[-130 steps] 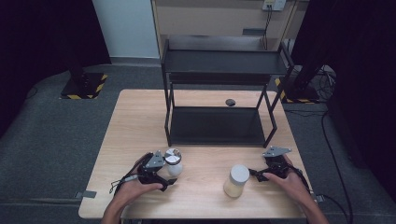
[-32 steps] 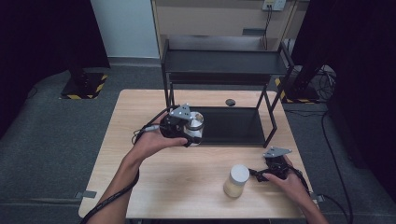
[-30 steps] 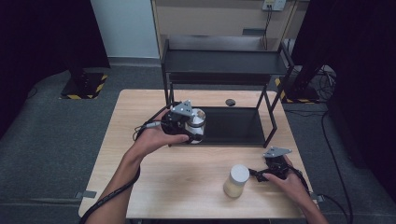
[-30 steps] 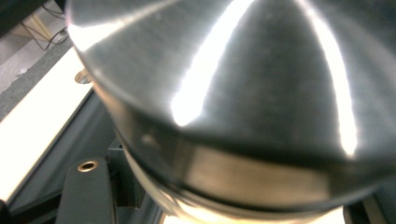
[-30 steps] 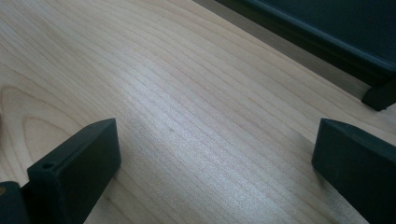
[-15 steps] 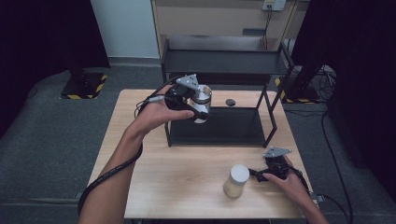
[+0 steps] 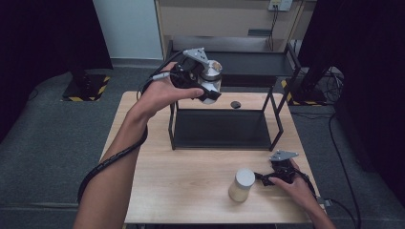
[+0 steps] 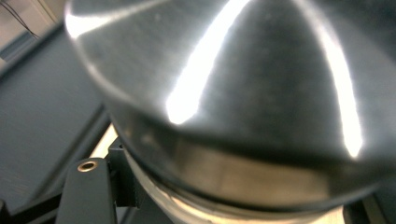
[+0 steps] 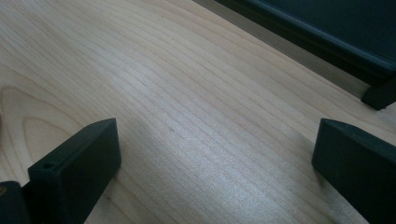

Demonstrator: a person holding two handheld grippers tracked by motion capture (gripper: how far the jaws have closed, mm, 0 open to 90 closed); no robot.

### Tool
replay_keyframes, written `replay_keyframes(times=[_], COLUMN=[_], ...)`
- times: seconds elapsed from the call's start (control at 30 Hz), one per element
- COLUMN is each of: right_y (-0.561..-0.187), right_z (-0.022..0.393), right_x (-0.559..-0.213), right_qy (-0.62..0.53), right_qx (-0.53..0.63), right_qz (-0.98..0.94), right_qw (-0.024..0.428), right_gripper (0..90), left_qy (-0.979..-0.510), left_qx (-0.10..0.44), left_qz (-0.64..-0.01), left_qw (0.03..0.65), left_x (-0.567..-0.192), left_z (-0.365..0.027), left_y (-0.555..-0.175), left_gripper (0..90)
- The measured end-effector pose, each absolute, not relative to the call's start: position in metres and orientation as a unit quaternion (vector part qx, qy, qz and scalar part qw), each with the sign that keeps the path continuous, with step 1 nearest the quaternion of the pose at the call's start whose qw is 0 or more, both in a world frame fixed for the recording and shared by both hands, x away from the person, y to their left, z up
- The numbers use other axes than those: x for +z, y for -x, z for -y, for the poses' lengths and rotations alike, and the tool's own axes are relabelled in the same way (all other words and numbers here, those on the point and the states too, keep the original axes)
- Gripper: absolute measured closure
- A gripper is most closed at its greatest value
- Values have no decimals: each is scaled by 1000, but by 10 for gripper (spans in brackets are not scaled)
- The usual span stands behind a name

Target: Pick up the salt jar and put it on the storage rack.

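My left tool [image 7: 206, 85] grips a metal-lidded jar [image 7: 210, 76] raised above the black shelf rack [image 7: 224, 129], beside its top tier, while my right tool [image 7: 267, 177] rests jaws apart on the wooden worktop [image 7: 191, 186] just beside a second jar [image 7: 241, 184].

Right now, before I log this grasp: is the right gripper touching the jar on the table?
Apart. In the right gripper view, the right gripper has its jaws wide open over bare table; the high view shows the jar beside it.
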State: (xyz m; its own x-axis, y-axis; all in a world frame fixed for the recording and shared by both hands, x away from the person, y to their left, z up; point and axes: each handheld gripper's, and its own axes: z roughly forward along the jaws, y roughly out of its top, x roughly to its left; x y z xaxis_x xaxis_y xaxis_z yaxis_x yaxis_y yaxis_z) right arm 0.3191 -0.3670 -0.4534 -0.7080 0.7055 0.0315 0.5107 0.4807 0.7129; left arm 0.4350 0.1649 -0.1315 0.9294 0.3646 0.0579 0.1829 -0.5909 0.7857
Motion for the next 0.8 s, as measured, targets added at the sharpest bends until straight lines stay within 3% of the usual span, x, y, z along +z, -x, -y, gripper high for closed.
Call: replay_keyframes(times=[0.33,0.8], right_y=[-319,-319], right_z=[367,367], right_x=[-453,-453], right_qy=[-358,-358], right_qx=[363,363], right_qz=[-850,-850], right_qw=[134,133], right_gripper=[19,20], left_qy=[-877,-843], left_qx=[133,183], left_qz=[-188,-290], left_qw=[421,415], left_x=[-102,-97], left_z=[-155,-142], left_y=[-447,-461], left_gripper=[297,297])
